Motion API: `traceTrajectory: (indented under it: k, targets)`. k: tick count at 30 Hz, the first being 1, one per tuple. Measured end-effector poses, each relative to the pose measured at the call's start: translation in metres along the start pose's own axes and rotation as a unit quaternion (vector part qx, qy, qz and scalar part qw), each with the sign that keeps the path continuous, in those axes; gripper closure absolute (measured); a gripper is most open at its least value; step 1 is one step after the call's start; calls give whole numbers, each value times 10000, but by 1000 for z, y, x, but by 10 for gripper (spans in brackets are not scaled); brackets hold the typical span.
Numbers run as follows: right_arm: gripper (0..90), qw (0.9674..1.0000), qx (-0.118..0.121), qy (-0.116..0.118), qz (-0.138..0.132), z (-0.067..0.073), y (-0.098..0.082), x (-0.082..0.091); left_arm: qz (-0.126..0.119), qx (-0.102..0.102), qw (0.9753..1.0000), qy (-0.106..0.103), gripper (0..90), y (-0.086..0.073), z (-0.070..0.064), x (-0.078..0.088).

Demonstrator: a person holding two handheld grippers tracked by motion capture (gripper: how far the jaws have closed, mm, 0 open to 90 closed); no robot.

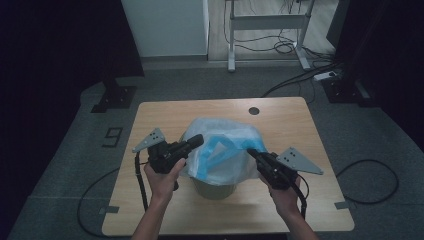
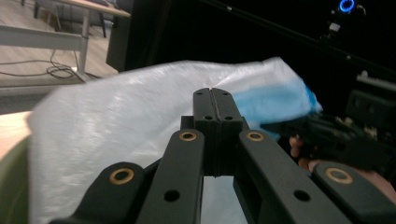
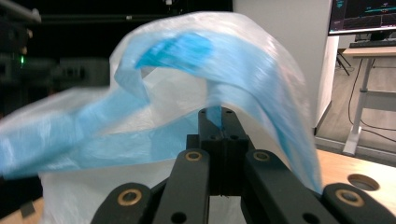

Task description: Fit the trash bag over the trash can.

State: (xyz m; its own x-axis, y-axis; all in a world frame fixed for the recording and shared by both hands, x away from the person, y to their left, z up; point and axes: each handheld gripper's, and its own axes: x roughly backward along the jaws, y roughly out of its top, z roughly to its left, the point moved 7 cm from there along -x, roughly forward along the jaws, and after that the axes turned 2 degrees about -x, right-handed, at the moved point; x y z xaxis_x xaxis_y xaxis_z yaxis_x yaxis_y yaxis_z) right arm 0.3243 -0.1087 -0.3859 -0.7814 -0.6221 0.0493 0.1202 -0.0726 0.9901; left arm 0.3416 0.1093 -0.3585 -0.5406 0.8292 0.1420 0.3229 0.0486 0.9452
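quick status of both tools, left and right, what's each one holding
Left tool: closed, pinching the white plastic bag at its edge.
Right tool: closed on the bag's blue strip.

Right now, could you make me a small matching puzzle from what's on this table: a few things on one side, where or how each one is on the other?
Things:
1. left gripper
2. right gripper
3. small bin
4. round hole

Descriptions:
A. under the plastic bag, near the table's front edge
B. in the table top, beyond the bag
C. shut on the bag's white side
D. shut on the bag's blue band

Pairs: 1-C, 2-D, 3-A, 4-B
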Motion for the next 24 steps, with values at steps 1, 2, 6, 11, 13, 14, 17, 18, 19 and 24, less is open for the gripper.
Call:
traceTrajectory:
  k: [1, 2, 6, 11, 13, 14, 17, 18, 19, 24]
  targets:
    - [892, 10000, 10, 2, 24, -2, -2, 3, -62, 58, 10000, 12, 897, 2, 2, 2]
    - [892, 10000, 10, -1, 47, -3, -4, 5, -84, 97, 9999, -3, 897, 3, 4, 2]
    - [892, 9998, -12, -101, 184, -15, -13, 12, -112, 190, 9998, 17, 897, 7, 11, 1]
    - [892, 9993, -18, -220, 287, -31, -12, 14, -82, 93, 9999, 108, 897, 10, 15, -2]
    - [892, 9991, 21, -284, 299, -37, -9, 12, -103, 82, 9998, 140, 897, 13, 18, -2]
    - [892, 9990, 50, -323, 307, -40, -7, 10, -112, 70, 9998, 167, 897, 15, 19, -2]
    - [892, 9985, 154, -418, 318, -46, 0, 4, -154, 50, 9996, 219, 897, 21, 23, 0]
    - [892, 9984, 182, -449, 306, -48, 3, 2, -195, 42, 9995, 256, 897, 25, 26, 1]
    - [892, 9978, 298, -528, 258, -53, 17, -5, -220, 40, 9994, 279, 898, 28, 28, 2]
    - [892, 9971, 419, -639, 44, -58, 43, -12, -410, -5, 9985, 352, 898, 42, 34, 13]
